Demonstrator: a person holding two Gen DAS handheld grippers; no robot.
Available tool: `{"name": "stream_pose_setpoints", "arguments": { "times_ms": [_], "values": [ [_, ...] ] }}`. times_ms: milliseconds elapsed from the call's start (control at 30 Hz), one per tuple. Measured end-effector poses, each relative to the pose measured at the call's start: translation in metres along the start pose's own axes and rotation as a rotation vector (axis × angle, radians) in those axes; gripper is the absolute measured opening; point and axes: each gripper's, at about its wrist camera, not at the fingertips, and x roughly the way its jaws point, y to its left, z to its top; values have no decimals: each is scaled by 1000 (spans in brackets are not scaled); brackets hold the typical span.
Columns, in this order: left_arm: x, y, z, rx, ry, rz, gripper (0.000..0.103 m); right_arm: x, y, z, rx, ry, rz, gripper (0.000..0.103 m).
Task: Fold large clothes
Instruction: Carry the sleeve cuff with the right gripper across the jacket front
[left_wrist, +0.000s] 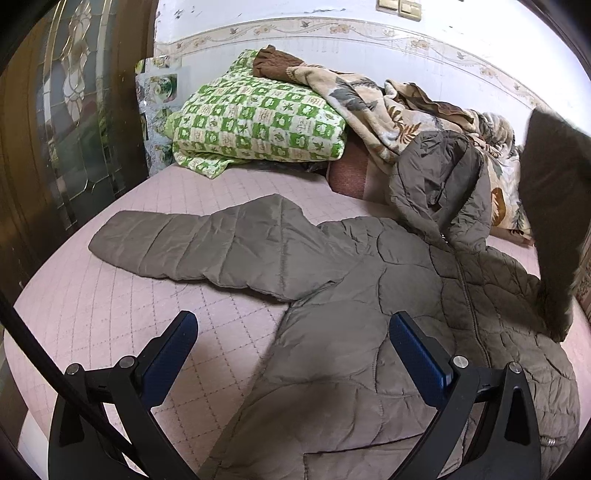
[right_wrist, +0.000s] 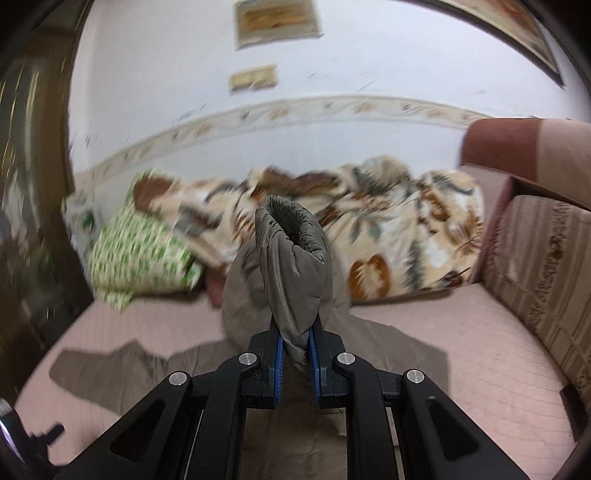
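Observation:
An olive quilted hooded jacket (left_wrist: 369, 314) lies front up on a pink bed (left_wrist: 110, 295), zipper closed. Its left sleeve (left_wrist: 177, 243) lies stretched out to the left. Its hood (left_wrist: 439, 184) rests against the bedding behind. My left gripper (left_wrist: 291, 339) is open and empty, just above the jacket's left side. My right gripper (right_wrist: 295, 347) is shut on the jacket's right sleeve (right_wrist: 291, 266) near the cuff and holds it up above the jacket (right_wrist: 236, 295). That raised sleeve shows as a dark shape at the right edge of the left wrist view (left_wrist: 554, 221).
A green checked quilt (left_wrist: 258, 122) and a leaf-patterned blanket (left_wrist: 388, 107) are piled at the head of the bed. A dark wooden door with glass (left_wrist: 74, 129) stands on the left. A striped headboard or sofa side (right_wrist: 535, 277) borders the bed on the right.

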Motion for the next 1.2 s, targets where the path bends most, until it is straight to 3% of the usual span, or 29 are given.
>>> {"name": "stream_pose_setpoints", "arguments": {
  "times_ms": [267, 533, 567, 600, 633, 700, 800, 933, 1033, 1167, 1200],
  "values": [
    [4, 8, 0, -20, 12, 8, 103, 72, 67, -74, -132, 191, 49, 13],
    [9, 11, 0, -38, 32, 7, 103, 120, 100, -129, -200, 336, 72, 15],
    [10, 10, 0, -39, 34, 6, 103, 123, 102, -132, -203, 348, 69, 18],
    [11, 9, 1, -41, 38, 4, 103, 126, 103, -135, -205, 364, 75, 27],
    [12, 8, 2, -43, 40, 2, 103, 130, 105, -139, -213, 400, 91, 43],
    [14, 5, 4, -46, 42, 2, 103, 133, 109, -145, -224, 458, 144, 57],
    [19, -1, 9, -56, 40, -2, 103, 114, 108, -142, -239, 426, 209, 57],
    [30, -16, 16, -40, 45, 0, 103, 80, 75, -115, -154, 335, 269, 60],
    [43, -32, 23, -5, 54, 5, 103, 70, 26, -87, -83, 260, 176, 60],
    [66, -60, 31, 52, 93, -14, 103, 91, -53, -65, 15, 258, -52, 59],
    [71, -69, 32, 74, 94, -2, 103, 97, -68, -63, 37, 264, -83, 52]
  ]
}}
